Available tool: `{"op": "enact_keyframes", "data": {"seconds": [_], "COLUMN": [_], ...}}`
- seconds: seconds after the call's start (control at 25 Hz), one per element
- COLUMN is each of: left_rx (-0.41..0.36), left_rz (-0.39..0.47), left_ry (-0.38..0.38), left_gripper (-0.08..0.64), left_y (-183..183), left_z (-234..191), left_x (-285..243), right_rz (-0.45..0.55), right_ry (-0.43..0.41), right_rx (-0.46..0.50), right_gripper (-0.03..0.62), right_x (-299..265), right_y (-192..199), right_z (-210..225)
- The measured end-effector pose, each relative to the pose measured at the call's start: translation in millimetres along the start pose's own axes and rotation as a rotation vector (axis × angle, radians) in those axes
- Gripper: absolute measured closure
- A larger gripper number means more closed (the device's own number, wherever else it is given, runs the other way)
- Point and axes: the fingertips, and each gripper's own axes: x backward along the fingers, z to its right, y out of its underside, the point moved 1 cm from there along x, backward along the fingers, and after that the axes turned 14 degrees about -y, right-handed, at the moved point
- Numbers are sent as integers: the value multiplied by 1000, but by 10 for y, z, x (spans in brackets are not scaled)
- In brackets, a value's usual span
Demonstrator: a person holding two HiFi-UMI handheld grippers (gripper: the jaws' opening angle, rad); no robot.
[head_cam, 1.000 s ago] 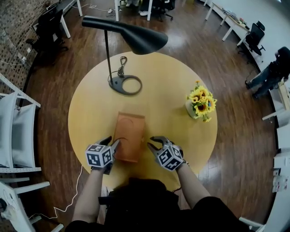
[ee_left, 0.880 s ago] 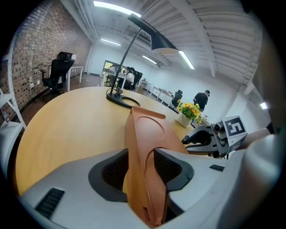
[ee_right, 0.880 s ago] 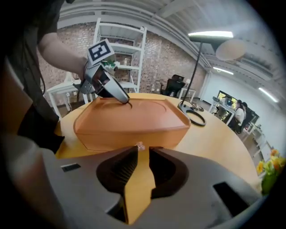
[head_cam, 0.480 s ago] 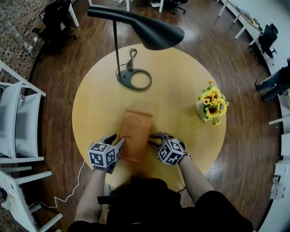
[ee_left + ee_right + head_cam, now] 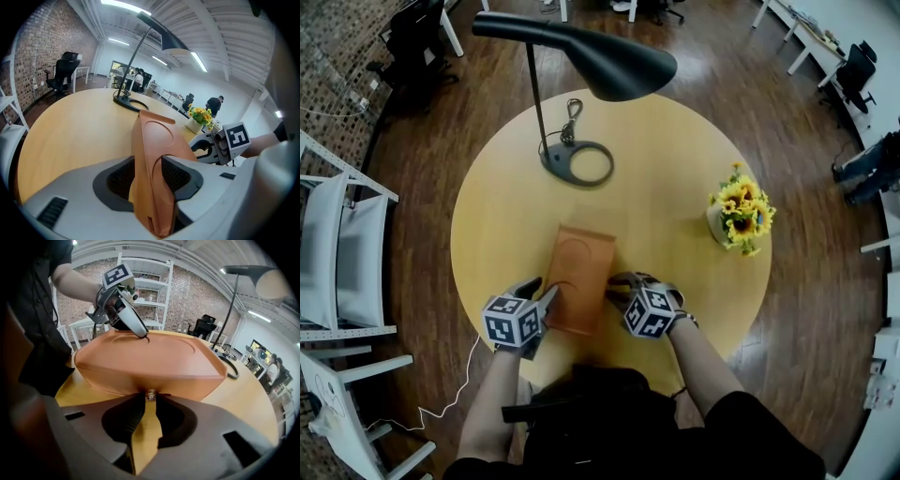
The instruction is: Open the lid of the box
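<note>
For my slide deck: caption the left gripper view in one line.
Left gripper, jaws clamped on an edge of the orange box, on a round table with lamp and sunflowers behind.

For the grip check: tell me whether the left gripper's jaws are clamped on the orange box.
Yes: the left gripper view shows the left gripper closed on both faces of the orange box.

A terracotta-orange box sits just right of the grey left gripper with its black-and-white square-patterned cube, on a honey-yellow table, while beyond that gripper stand a black lamp and yellow sunflowers, over dark brown floorboards.
</note>
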Motion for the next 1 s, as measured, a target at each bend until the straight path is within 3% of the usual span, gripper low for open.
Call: {"op": "enact_keyframes", "data": {"seconds": [0.24, 0.8, 1.0], "left_rx": [5, 13, 12], "left_rz": [-1, -4, 0], "left_ry": [-13, -49, -54], "left_gripper": [388, 387, 387], "left_y": [3, 30, 50], "left_z": [-23, -88, -88], "left_x": [-9, -23, -41], "right_rz": [-9, -76, -30], "right_ry": [25, 100, 116], "right_rx": [-20, -162, -205], "right_gripper": [517, 518, 517], "right_x": [48, 521, 569], "right_y": [100, 985, 1033], "right_z": [-4, -122, -140]}}
